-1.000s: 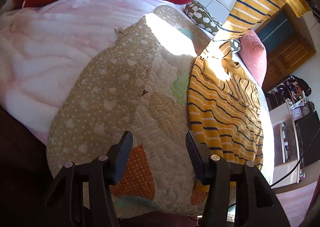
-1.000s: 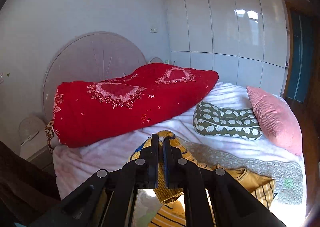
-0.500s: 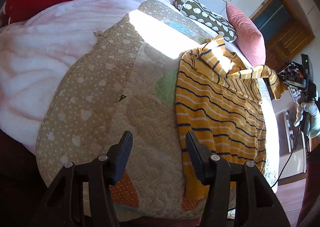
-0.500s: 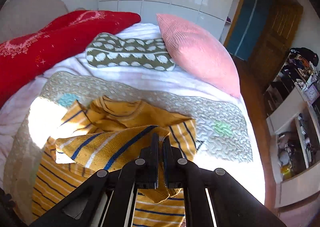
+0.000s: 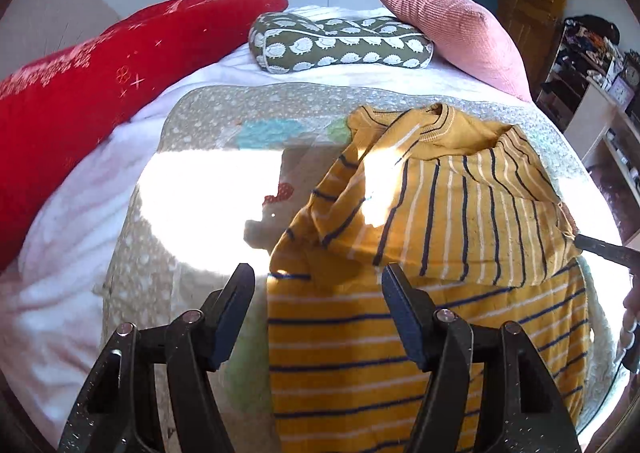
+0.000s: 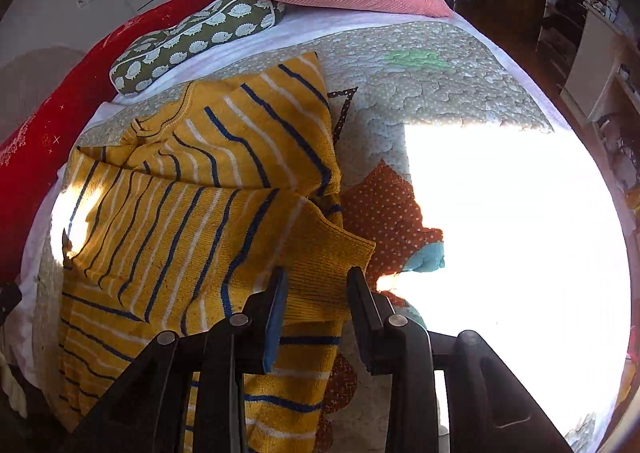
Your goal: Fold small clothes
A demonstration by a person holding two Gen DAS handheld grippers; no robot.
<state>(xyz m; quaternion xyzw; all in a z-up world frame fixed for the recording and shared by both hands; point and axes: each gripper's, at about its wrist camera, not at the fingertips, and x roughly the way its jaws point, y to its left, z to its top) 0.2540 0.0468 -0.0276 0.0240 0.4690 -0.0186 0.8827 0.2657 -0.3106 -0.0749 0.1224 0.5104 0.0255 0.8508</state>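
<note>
Yellow sweater (image 5: 420, 293): 1 | pillows: 3 | left tool (image 5: 318, 317) agape, empty | right tool (image 6: 318, 295) parted, straddling cuff

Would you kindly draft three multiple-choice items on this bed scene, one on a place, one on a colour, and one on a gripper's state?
1. Where does the hedgehog-print cushion lie?
A. Between the red quilt and the pink pillow
B. On top of the sweater
C. On the floor

2. What colour is the body of the striped sweater?
A. Green
B. Mustard yellow
C. Grey

3. How does the right gripper stand?
A. Shut on a pillow
B. Out of view
C. Open, with the sweater's cuff between its fingers

Answers: 1 A, the left wrist view shows it flanked by the quilt and the pillow. 2 B, the knit is yellow with navy and white stripes. 3 C, the fingers stand apart either side of the ribbed cuff.
</note>
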